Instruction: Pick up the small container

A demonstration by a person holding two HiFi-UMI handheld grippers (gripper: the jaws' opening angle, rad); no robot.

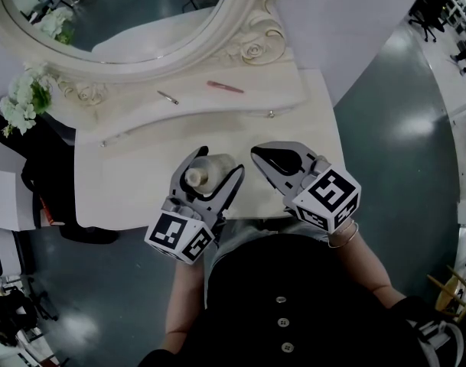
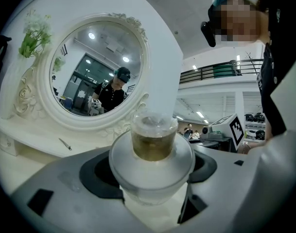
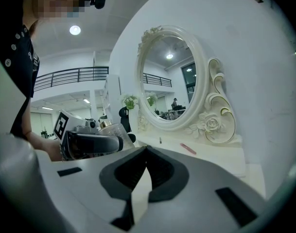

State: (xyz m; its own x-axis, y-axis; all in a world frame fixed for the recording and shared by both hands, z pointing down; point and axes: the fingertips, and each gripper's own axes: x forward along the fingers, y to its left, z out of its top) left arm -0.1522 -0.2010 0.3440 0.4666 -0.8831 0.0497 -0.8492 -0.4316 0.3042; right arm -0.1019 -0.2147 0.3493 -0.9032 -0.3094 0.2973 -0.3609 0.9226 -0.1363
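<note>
Tabletop point(image 1: 133, 193) of a cream dressing table fills the head view, with an ornate oval mirror point(image 1: 133, 21) behind it; left gripper point(image 1: 217, 163) has its jaws closed round the small container point(image 2: 152, 154), a clear jar standing roughly upright, cap uppermost, squarely between the pads; whether its base is off the table cannot be told; right gripper point(image 1: 257, 154) sits just beside, jaws pressed together on nothing, tips near the jar but apart; a straight lift looks unobstructed; pink stick point(image 1: 225, 87) and small metal clip point(image 1: 168, 97) lie well apart, near the mirror.
</note>
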